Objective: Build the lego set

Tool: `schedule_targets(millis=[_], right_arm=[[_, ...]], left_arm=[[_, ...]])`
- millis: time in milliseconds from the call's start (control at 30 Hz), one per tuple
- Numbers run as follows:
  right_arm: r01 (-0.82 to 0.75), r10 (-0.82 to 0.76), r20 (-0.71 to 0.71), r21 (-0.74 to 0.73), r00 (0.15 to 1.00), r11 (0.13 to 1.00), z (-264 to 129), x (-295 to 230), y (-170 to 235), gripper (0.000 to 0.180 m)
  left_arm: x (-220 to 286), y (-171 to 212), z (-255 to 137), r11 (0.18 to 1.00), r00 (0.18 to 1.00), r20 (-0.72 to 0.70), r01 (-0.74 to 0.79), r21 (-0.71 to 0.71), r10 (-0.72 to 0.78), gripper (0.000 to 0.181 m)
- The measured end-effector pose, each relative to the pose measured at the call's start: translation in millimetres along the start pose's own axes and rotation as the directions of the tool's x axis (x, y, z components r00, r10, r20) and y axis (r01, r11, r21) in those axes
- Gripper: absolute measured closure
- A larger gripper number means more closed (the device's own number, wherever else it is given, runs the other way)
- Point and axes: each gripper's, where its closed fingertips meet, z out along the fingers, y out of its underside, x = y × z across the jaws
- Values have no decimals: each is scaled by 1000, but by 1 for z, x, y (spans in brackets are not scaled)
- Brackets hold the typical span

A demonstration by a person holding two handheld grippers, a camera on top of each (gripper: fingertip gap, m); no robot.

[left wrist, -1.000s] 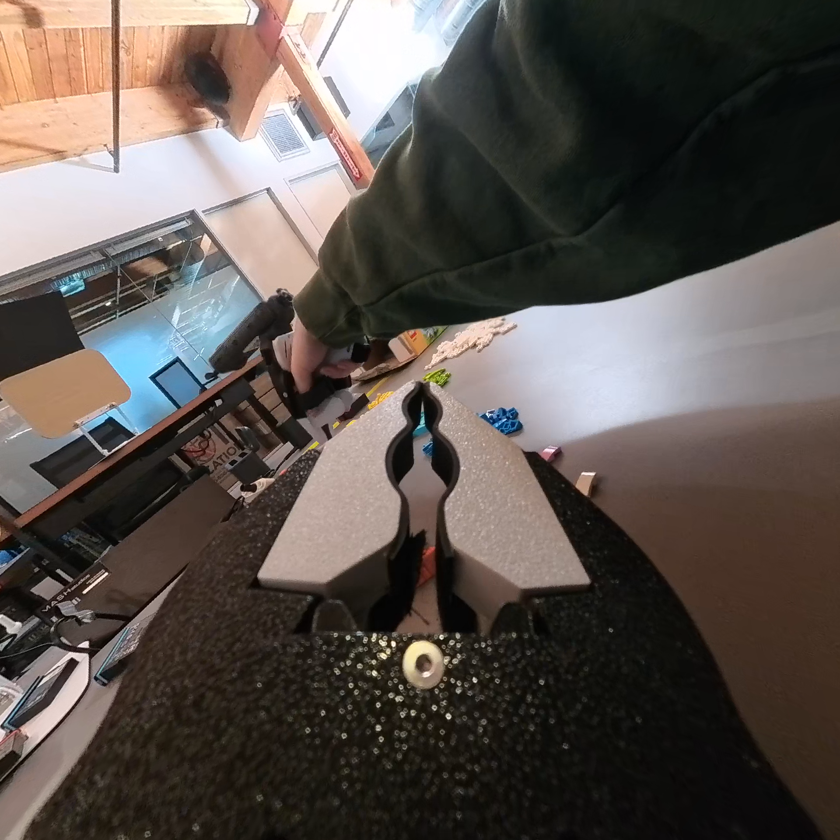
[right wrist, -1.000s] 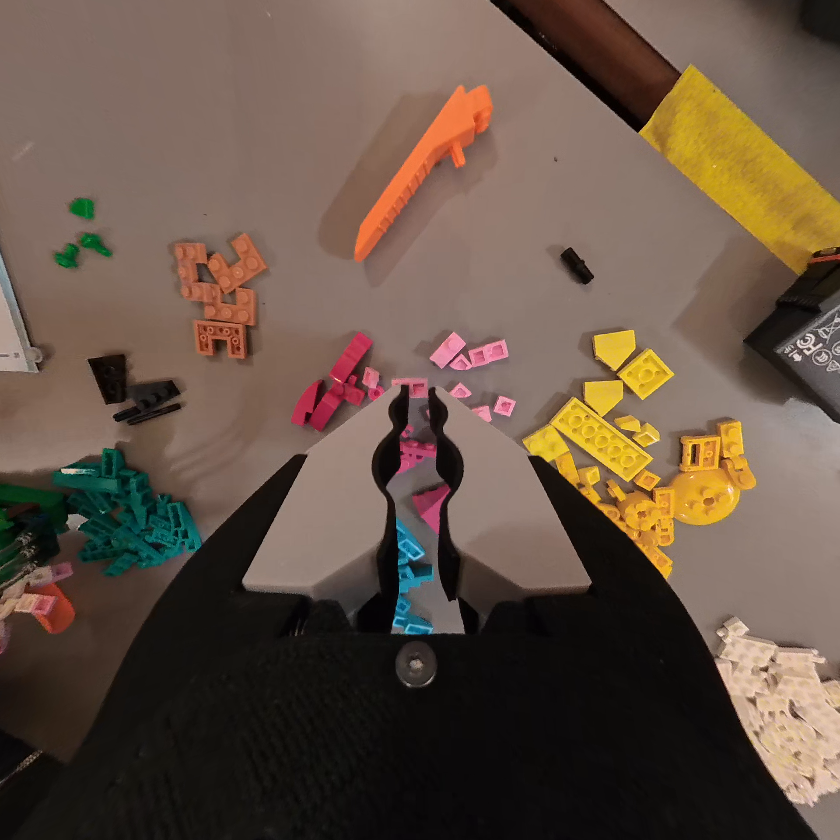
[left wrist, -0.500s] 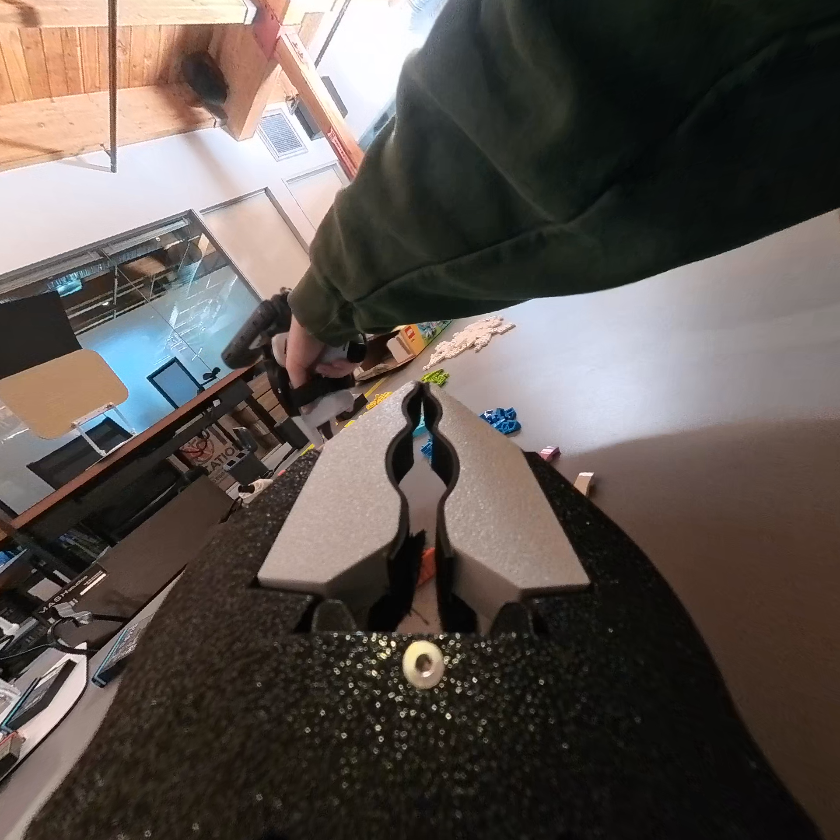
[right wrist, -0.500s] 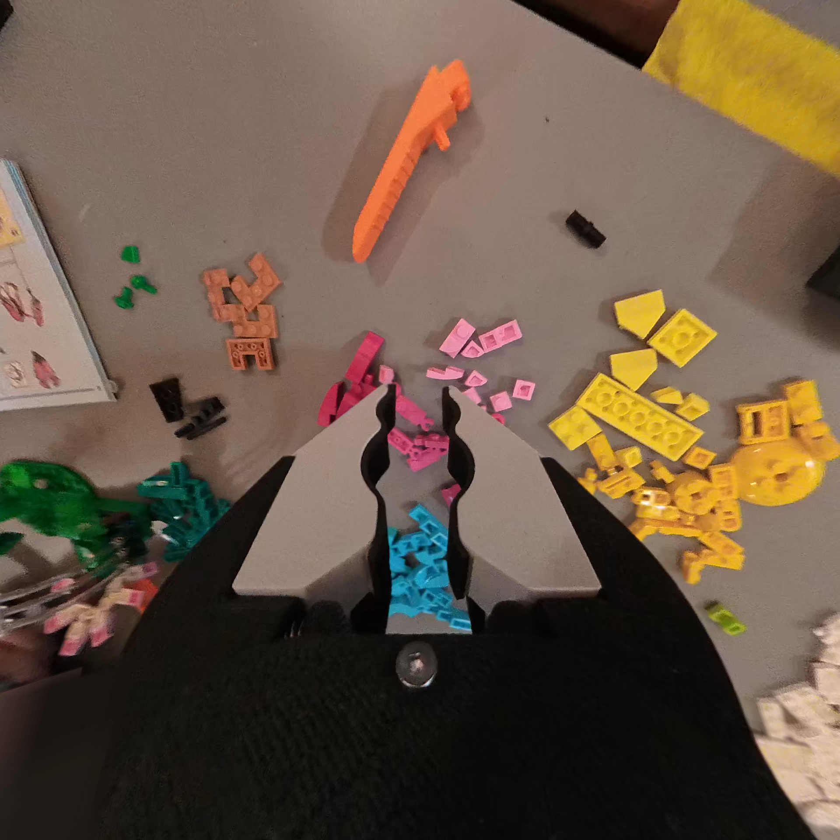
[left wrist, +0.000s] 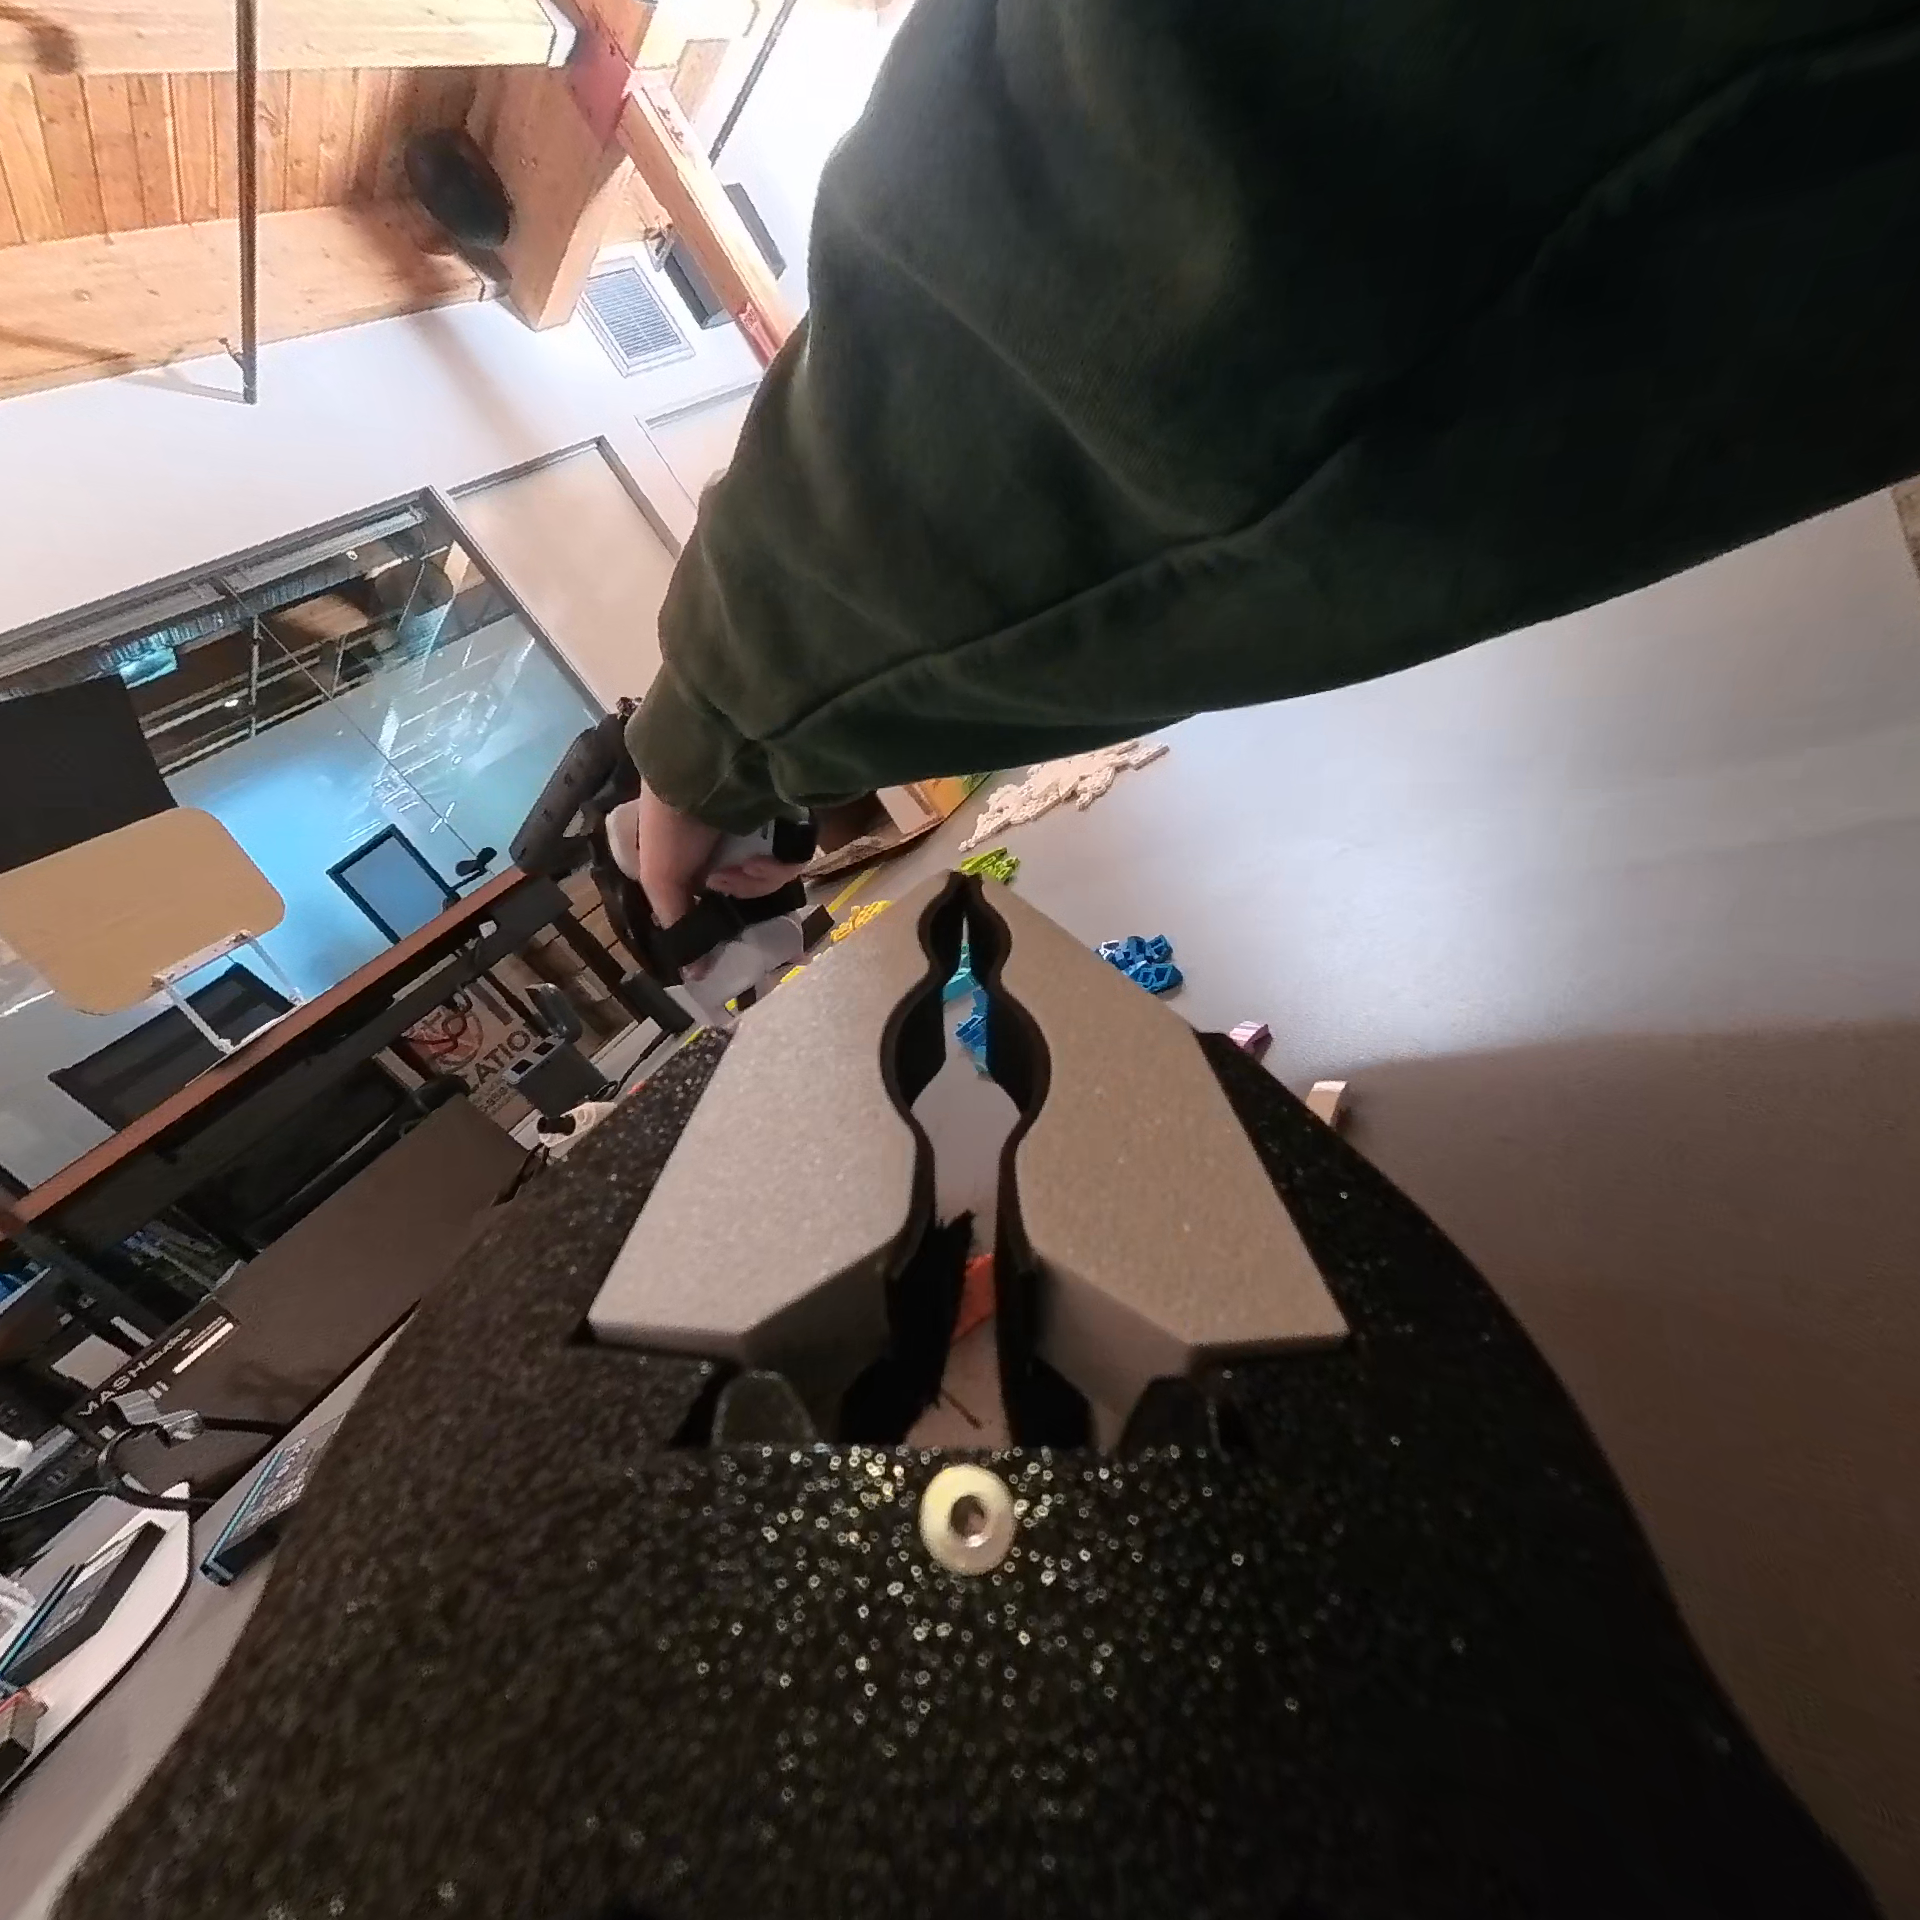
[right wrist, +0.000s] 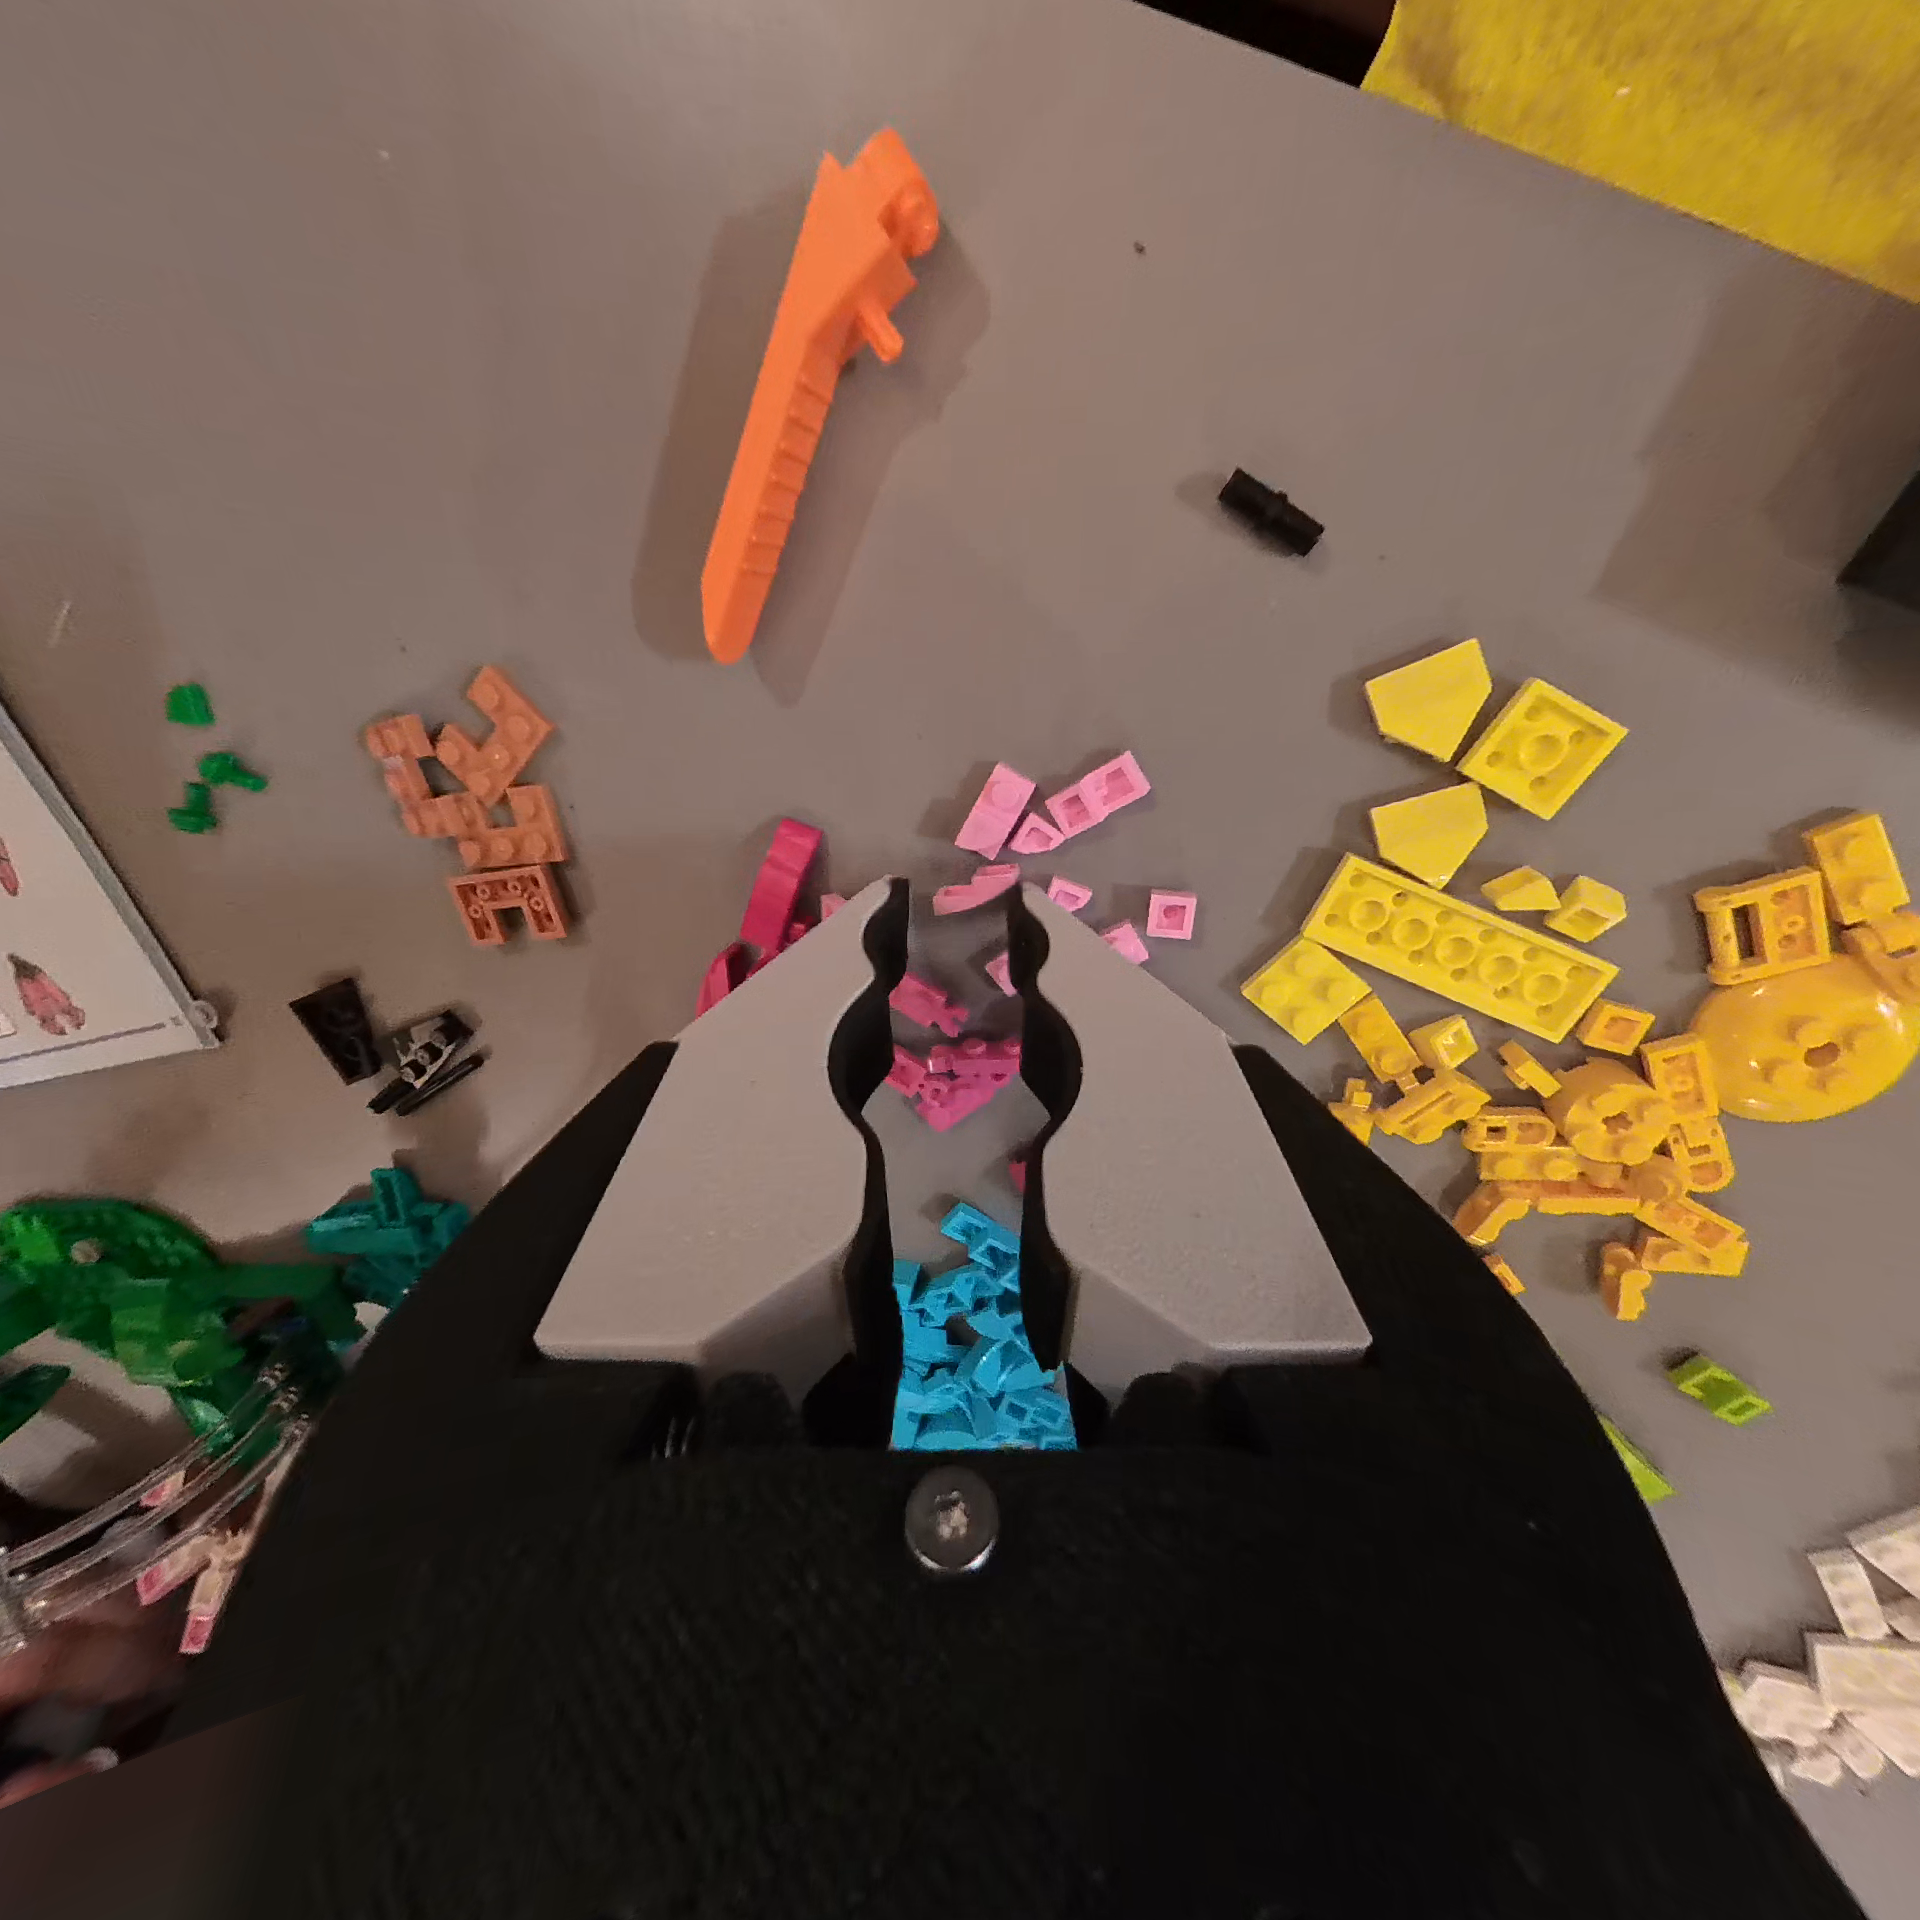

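Note:
In the right wrist view my right gripper [right wrist: 956,894] is partly open and empty. It hovers over loose magenta pieces [right wrist: 945,1070], with light pink pieces [right wrist: 1049,821] just past its tips. A heap of blue pieces [right wrist: 966,1340] shows between the finger bases. An orange brick separator [right wrist: 810,395] lies farther off. A green plant assembly [right wrist: 125,1299] sits at the left edge. In the left wrist view my left gripper [left wrist: 961,894] is shut, tilted low over the grey table [left wrist: 1558,935]. Nothing shows between its tips.
Yellow pieces [right wrist: 1455,956] lie to the right, white ones [right wrist: 1849,1662] at bottom right. Orange-brown plates [right wrist: 488,800], black pieces [right wrist: 384,1039], teal pieces [right wrist: 384,1226] and a booklet [right wrist: 73,935] lie left. A dark green sleeve [left wrist: 1247,416] crosses the left wrist view.
My right gripper's fingers have parted from nearly shut, and it has drawn back a little, so more of the blue heap and the booklet show. The left gripper has barely moved.

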Motion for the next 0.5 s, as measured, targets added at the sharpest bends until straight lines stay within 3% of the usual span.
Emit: schedule_targets(millis=[233,333,500], right_arm=[[26,-26,-31,-6,999,1000,1,3,-1,168],[82,-81,-77,2,994,997,1,8,-1,179],[235,-230,-60,86,971,968,-20,-3,0,179]], left_arm=[[1,0,0,1000,1000,-4,0,1,0,181],[1,0,0,1000,1000,-5,-1,1,1,181],[1,0,0,1000,1000,-4,0,0,0,181]])
